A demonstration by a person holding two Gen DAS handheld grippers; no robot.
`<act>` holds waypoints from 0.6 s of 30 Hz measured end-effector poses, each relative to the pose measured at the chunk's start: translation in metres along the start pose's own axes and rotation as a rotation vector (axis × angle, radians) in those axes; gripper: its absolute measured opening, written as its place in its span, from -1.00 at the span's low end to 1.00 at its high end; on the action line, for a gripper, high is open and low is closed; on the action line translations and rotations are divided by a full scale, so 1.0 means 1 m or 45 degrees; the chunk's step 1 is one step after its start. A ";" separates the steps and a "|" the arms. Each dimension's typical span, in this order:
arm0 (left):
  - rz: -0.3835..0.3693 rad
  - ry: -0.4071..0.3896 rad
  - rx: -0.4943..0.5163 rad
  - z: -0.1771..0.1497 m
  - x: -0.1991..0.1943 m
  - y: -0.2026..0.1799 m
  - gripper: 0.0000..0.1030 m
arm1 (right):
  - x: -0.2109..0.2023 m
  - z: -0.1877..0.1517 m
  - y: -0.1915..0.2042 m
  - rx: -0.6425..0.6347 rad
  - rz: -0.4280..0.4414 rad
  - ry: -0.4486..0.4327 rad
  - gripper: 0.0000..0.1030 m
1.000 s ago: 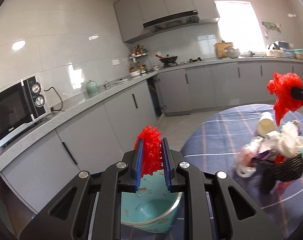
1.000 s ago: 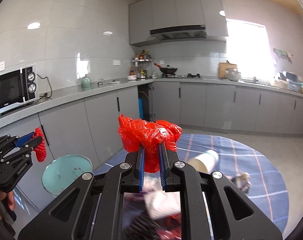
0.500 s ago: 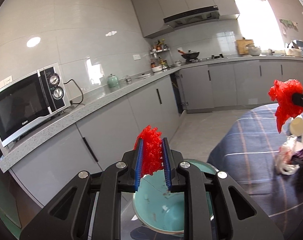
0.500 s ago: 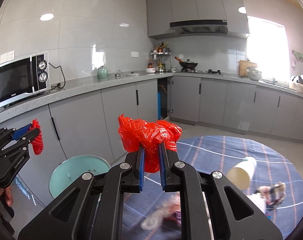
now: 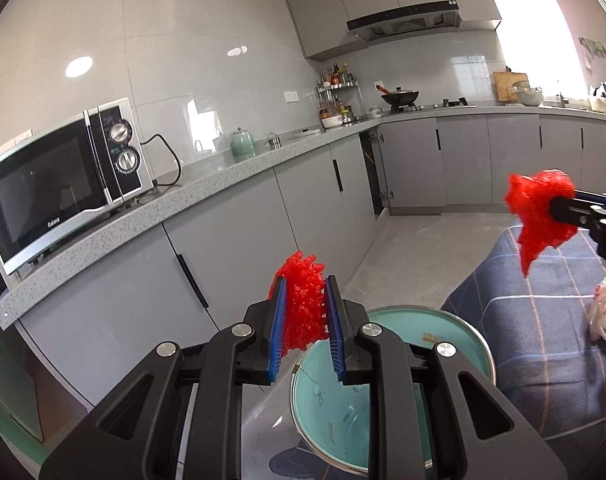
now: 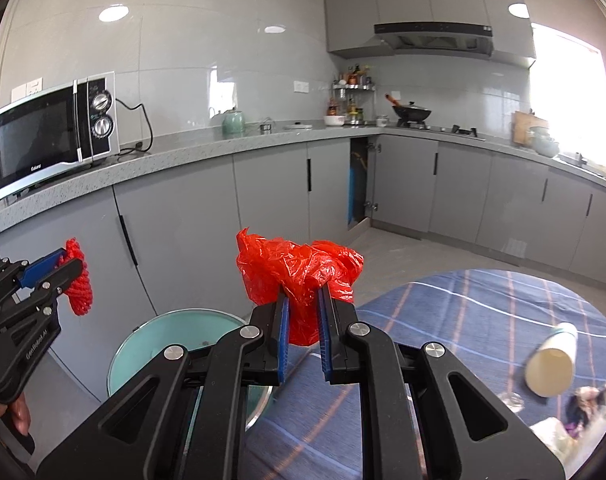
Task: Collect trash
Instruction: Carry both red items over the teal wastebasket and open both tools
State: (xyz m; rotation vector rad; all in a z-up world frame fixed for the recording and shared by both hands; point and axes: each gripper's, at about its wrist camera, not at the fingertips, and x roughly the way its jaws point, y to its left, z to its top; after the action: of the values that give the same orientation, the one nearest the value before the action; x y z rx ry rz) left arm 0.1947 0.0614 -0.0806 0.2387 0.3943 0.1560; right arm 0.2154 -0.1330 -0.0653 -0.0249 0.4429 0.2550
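Observation:
My left gripper [image 5: 305, 304] is shut on a red foam net [image 5: 303, 312], held above the far rim of a teal trash bin [image 5: 387, 396]. It also shows at the left of the right wrist view [image 6: 69, 276]. My right gripper [image 6: 303, 312] is shut on a crumpled red plastic bag [image 6: 299, 276], held above the table edge to the right of the bin [image 6: 171, 340]. The bag also shows in the left wrist view [image 5: 541, 212].
A round table with a blue plaid cloth [image 6: 463, 320] stands right of the bin. A white paper cup [image 6: 553, 360] lies on it beside a pile of plastic trash [image 6: 583, 412]. Grey kitchen cabinets [image 5: 243, 240] and a microwave [image 5: 63, 184] are behind.
Both grippers have swung left from the trash pile on the table toward the teal bin, each still holding its red piece. The bin now sits closer under them.

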 end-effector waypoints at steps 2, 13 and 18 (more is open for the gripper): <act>-0.003 0.010 0.000 -0.002 0.004 -0.001 -0.59 | 0.008 0.000 0.005 -0.003 0.016 0.010 -0.74; 0.028 0.037 0.009 -0.005 0.022 0.001 -0.57 | 0.034 -0.003 0.018 -0.023 0.056 0.065 -0.74; 0.034 0.045 -0.001 -0.005 0.026 0.005 -0.57 | 0.037 -0.003 0.025 -0.042 0.084 0.072 -0.74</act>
State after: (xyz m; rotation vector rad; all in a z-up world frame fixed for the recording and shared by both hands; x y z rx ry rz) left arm 0.2160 0.0726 -0.0936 0.2405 0.4264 0.1868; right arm 0.2401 -0.1001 -0.0831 -0.0499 0.4959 0.3267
